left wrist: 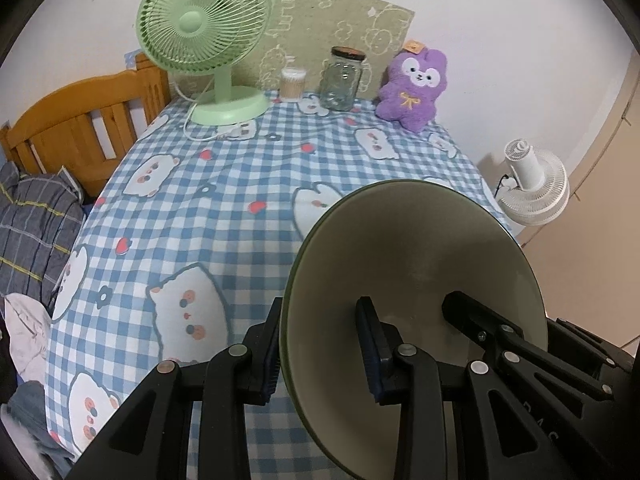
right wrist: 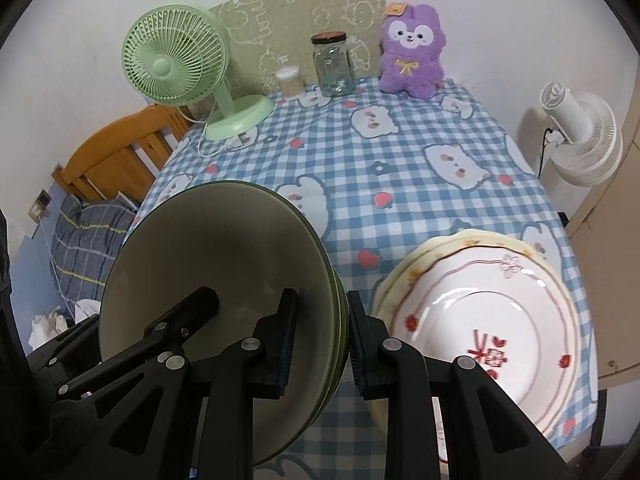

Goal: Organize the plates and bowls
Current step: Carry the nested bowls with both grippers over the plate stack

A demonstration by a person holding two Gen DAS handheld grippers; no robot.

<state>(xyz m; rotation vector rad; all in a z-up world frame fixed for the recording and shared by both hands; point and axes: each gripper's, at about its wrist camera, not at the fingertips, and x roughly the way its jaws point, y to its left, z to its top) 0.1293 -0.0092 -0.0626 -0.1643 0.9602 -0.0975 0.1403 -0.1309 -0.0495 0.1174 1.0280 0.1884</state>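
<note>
Two grippers clamp one stack of green bowls (right wrist: pixel 224 280) from opposite sides: the left gripper (left wrist: pixel 324 344) pinches the rim on its side, one finger inside the top bowl and one outside, and the right gripper (right wrist: pixel 320 344) does the same on the far rim, where several nested rims show edge-on between its pads. The stack hangs tilted above the near part of the table, clear of the cloth. Just beside it on the right lies a stack of white plates (right wrist: pixel 480 320) with red flower print and a scalloped cream plate underneath; these sit close to the table's right edge and near corner. Beyond the bowls the checked tablecloth (left wrist: pixel 240 184) lies bare as far as the back row: a green desk fan (left wrist: pixel 204 20), a cotton swab box (left wrist: pixel 293 84), a glass jar (left wrist: pixel 340 80) and a purple plush toy (left wrist: pixel 416 84) against the wall. How many bowls are stacked cannot be counted; their undersides and the table's near edge are hidden by the grippers. Left of the table stand a wooden bed frame (left wrist: pixel 80 128) and plaid bedding (left wrist: pixel 36 224); right of it, a white fan (right wrist: pixel 580 140).
</note>
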